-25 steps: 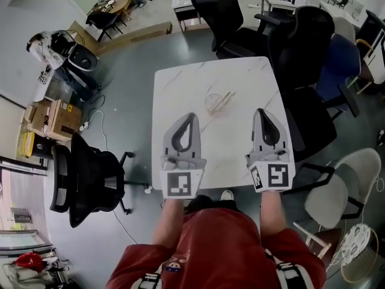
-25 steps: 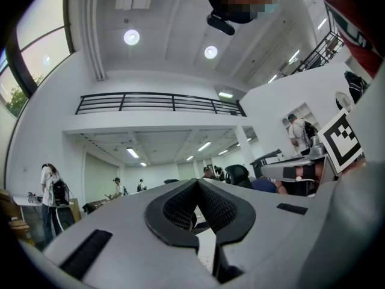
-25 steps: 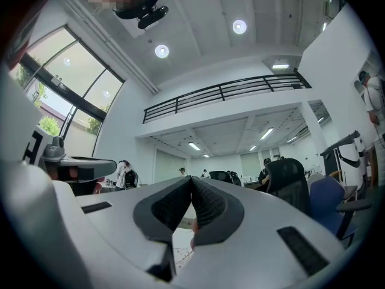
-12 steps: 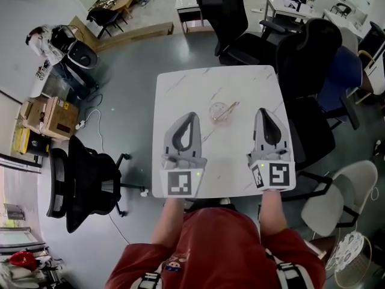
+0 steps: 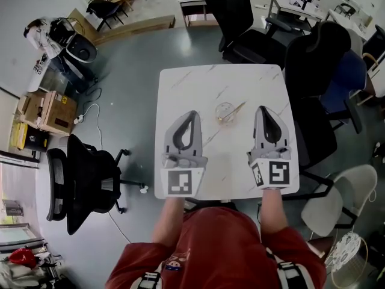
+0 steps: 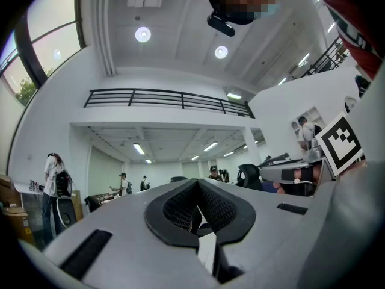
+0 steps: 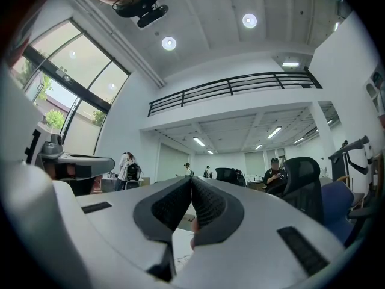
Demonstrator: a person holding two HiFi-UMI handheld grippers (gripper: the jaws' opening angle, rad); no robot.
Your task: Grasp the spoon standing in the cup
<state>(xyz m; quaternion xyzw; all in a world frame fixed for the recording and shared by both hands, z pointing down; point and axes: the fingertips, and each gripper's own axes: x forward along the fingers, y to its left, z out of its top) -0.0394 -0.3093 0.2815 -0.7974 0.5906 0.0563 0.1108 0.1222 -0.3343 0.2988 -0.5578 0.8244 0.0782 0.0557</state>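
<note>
The left tool [image 5: 191, 114] and right tool [image 5: 262, 109] are held pressed together, empty, above the table [image 5: 180, 83]. The cup [image 5: 225, 111] holding the spoon [image 5: 234, 108], earlier seen beyond their tips, is now level with them.

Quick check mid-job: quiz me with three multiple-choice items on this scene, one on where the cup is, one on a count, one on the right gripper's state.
1. Where on the table is the cup holding the spoon?
A. at the near edge
B. beyond the gripper tips, between the two
C. in the far left corner

2. How many cups are on the table?
A. one
B. two
C. three

3. On the right gripper, the fingers are:
A. wide apart
B. shut on the spoon
C. together, empty

B: the cup sits past the tips of the left gripper and the right one, between them.
A: only one cup shows.
C: the fingers meet at their tips, and the spoon is in the cup.
</note>
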